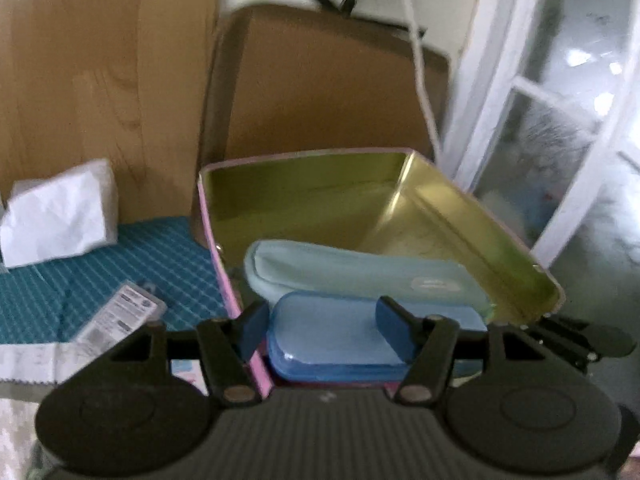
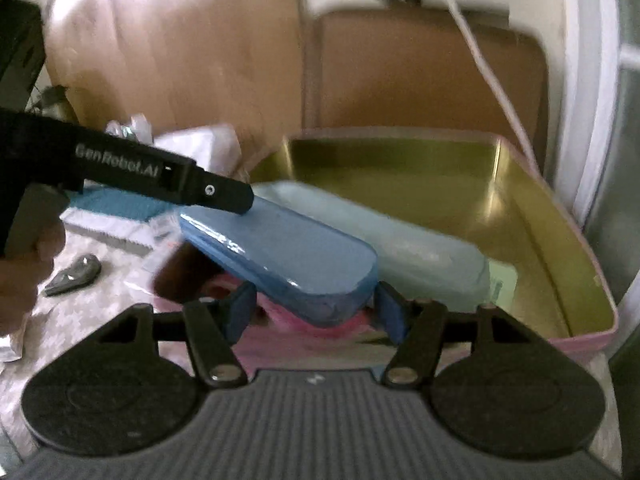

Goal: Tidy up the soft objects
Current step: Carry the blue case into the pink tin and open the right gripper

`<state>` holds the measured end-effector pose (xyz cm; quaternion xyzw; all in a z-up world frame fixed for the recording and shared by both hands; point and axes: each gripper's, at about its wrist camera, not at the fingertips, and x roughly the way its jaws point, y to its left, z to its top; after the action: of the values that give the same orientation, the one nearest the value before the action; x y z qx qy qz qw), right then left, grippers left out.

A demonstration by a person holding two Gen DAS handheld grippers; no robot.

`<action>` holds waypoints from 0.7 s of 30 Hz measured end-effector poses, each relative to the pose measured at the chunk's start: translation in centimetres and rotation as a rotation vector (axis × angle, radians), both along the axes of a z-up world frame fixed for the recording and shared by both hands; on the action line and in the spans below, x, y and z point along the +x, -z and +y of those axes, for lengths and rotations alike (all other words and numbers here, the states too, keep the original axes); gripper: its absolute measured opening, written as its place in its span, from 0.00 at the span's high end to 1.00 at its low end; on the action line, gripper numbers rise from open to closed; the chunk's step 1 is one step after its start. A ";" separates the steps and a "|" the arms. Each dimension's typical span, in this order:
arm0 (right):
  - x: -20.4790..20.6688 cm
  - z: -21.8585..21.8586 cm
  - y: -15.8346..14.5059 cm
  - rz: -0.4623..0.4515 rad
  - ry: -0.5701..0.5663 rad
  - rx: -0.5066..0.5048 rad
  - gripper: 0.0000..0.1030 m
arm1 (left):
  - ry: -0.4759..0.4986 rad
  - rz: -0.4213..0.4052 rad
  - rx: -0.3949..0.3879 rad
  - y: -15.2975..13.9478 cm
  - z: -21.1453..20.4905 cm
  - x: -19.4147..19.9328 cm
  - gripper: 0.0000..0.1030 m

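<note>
A pink tin box with a gold inside (image 1: pixel 500 240) (image 2: pixel 560 248) stands open. A pale green soft pouch (image 1: pixel 360 272) (image 2: pixel 424 252) lies in it. A blue soft case (image 1: pixel 336 336) (image 2: pixel 288 256) lies slanted over the box's near rim. My left gripper (image 1: pixel 324 328) is open, one finger outside the box's left wall and one over the blue case. My right gripper (image 2: pixel 316 312) has a pad at each side of the blue case's near end; whether it grips is unclear. The left gripper's body (image 2: pixel 168 176) reaches in from the left.
A teal quilted cloth (image 1: pixel 100 280) lies left of the box with a white tissue pack (image 1: pixel 60 220) and a small labelled packet (image 1: pixel 124 316) on it. A brown chair back (image 1: pixel 328 88) stands behind the box. A white window frame (image 1: pixel 540 120) is at right.
</note>
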<state>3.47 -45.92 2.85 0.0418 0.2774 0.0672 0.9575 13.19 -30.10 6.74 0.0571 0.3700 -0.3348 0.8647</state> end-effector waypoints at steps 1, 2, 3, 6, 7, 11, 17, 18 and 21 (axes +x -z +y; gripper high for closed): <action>1.0 -0.7 0.0 0.048 -0.008 0.013 0.34 | -0.006 0.007 0.013 0.4 -0.8 0.4 0.41; 1.9 -1.3 -0.1 0.088 -0.012 0.020 0.34 | -0.007 0.016 0.033 0.7 -1.5 0.8 0.41; 2.8 -1.7 0.0 0.120 -0.019 0.017 0.34 | -0.006 0.033 0.053 1.2 -2.2 1.3 0.42; 5.0 -2.1 0.5 0.183 -0.005 -0.041 0.36 | -0.027 0.045 0.068 2.3 -3.9 2.4 0.36; 5.6 -2.0 0.8 0.193 0.013 -0.068 0.35 | -0.043 0.035 0.073 2.3 -4.4 2.7 0.36; 6.6 -1.0 1.5 0.139 0.137 -0.220 0.33 | -0.080 0.024 0.081 1.9 -5.2 3.0 0.39; 2.6 0.6 0.9 0.007 0.167 -0.184 0.32 | 0.006 -0.052 -0.021 -0.5 -1.4 -1.1 0.39; 1.4 1.1 0.7 -0.032 0.173 -0.177 0.33 | 0.011 -0.057 -0.032 -0.8 -0.4 -1.7 0.39; -1.8 2.4 0.0 -0.140 0.160 -0.097 0.34 | 0.018 -0.070 -0.077 -1.3 4.0 -3.8 0.39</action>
<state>1.69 -43.57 2.81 0.0128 0.2083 -0.0201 0.9778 9.38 -26.06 8.09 0.0387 0.3257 -0.3546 0.8756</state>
